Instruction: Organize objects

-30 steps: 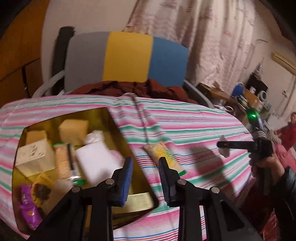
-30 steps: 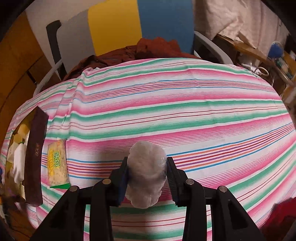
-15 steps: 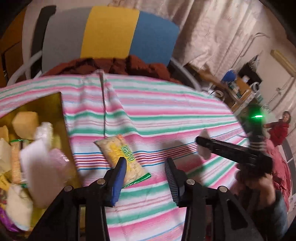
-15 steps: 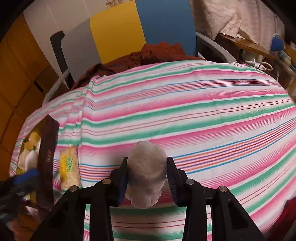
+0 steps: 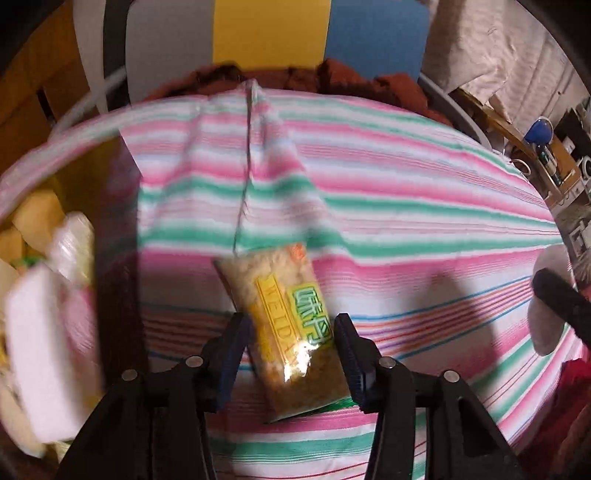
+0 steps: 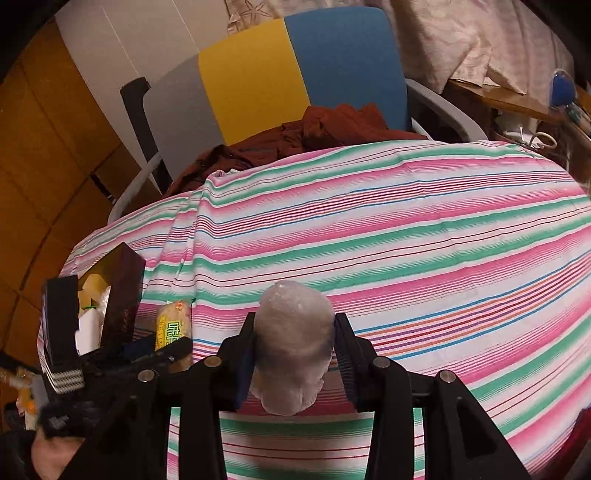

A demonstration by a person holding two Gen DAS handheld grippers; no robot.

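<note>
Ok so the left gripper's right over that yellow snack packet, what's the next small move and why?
Probably lower the left gripper a little and close it on the yellow snack packet. Its fingers are open on either side of the packet, which lies flat on the striped cloth beside the box. The right gripper is already shut on a white wrapped bundle, so it cannot take the packet.

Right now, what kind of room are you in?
Probably a room at someone's home: a striped tablecloth covers the table, a chair with clothes dumped on it stands behind, and a patterned curtain hangs beyond.
</note>
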